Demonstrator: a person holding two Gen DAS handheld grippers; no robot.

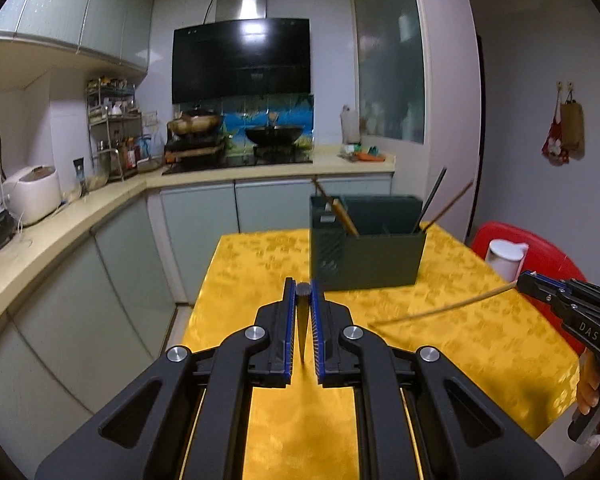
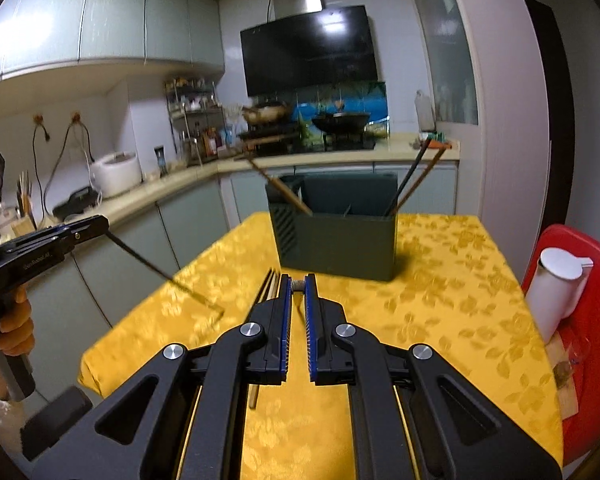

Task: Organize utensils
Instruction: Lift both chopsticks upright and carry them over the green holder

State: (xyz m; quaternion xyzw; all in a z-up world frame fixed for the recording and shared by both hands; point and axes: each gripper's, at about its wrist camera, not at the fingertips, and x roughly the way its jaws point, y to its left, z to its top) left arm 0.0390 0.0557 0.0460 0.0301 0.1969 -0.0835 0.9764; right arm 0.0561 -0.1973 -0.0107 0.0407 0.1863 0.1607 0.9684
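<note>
My left gripper was clamped on a dark chopstick, raised above the table's near edge. My right gripper pinched a pale chopstick, held level alongside.

Utensil holder smeared by motion blur, its dividers unclear. Chopsticks on the worktop run under the right tool, mostly hidden. Spice-rack jars too small to read.

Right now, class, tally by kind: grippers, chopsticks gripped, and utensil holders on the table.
Grippers: 2 (left gripper, right gripper)
Gripped chopsticks: 2 (black chopstick, pale chopstick)
Utensil holders: 1 (green holder)
Total: 5
</note>
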